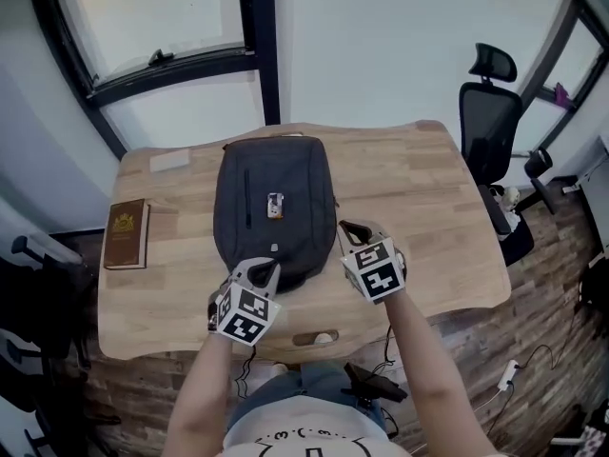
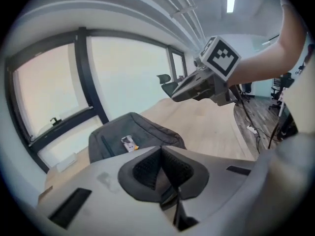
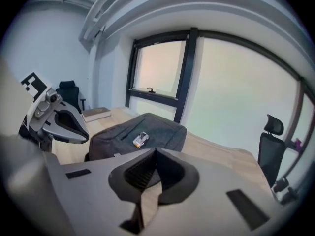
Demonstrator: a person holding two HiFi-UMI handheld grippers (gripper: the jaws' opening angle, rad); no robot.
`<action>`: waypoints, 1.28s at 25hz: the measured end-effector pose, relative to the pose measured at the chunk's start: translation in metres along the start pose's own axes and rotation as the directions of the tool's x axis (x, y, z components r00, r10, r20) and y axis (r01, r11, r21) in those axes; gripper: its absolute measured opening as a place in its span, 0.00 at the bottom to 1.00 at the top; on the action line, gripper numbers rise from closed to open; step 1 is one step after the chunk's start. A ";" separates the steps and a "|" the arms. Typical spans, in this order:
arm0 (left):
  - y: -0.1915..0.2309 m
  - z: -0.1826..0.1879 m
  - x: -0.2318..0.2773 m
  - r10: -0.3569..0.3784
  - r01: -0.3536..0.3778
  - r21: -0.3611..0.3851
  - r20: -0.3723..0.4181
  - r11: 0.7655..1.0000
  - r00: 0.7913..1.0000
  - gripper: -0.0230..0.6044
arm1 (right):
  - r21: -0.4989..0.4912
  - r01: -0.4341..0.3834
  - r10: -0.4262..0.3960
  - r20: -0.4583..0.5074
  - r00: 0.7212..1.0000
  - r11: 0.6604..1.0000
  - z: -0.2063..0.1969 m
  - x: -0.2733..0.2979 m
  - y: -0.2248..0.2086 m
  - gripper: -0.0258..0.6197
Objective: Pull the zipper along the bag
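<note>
Grey ribbed pads [image 2: 147,168] on your left gripper [image 2: 161,149] are pressed together, and nothing sits between them. Your right gripper [image 3: 155,151] matches it: its jaws are closed tip to tip and empty, with only bare wood showing past them.

From the head view, your left gripper's tips point at the near left corner of the bag [image 1: 295,174]. Your right gripper sits just beside the bag's near right edge. Neither gripper holds any part of the bag, and I cannot tell whether either one touches the fabric.

The dark bag lies flat in the middle of the wooden table [image 1: 428,188], with its length running from near to far. A straight zipper [image 1: 248,198] runs along the left part of its top face. A small pale tag [image 1: 275,206] with an orange end lies on the bag's centre, to the right of the zipper.

A brown book [image 1: 126,233] rests near the table's left edge, well apart from the bag. A black office chair [image 1: 487,127] stands off the table's far right corner.
</note>
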State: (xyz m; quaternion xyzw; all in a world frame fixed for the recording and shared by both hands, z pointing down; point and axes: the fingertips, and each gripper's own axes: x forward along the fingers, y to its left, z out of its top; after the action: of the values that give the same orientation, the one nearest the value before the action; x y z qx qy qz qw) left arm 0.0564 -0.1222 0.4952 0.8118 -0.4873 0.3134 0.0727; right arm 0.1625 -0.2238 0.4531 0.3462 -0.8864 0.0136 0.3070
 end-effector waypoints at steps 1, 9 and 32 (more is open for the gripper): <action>0.006 0.002 -0.011 0.026 -0.027 0.003 0.025 1.000 0.999 0.06 | 0.028 0.015 -0.016 0.029 0.999 0.999 0.009 -0.011 0.006 0.12; 0.050 0.025 -0.097 0.163 -0.143 -0.105 0.211 0.984 0.964 0.06 | 0.152 0.108 -0.134 0.173 0.976 0.982 0.050 -0.086 0.054 0.12; 0.075 0.138 -0.250 0.500 -0.360 -0.349 0.546 0.865 0.672 0.06 | 0.178 0.170 -0.240 0.527 0.816 0.969 0.133 -0.225 0.055 0.12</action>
State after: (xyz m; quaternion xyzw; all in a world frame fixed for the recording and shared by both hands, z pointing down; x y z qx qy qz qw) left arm -0.0281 -0.0325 0.2264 0.7170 -0.6921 -0.0167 -0.0814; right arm 0.1857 -0.0771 0.2309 0.4473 -0.8919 -0.0641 0.0205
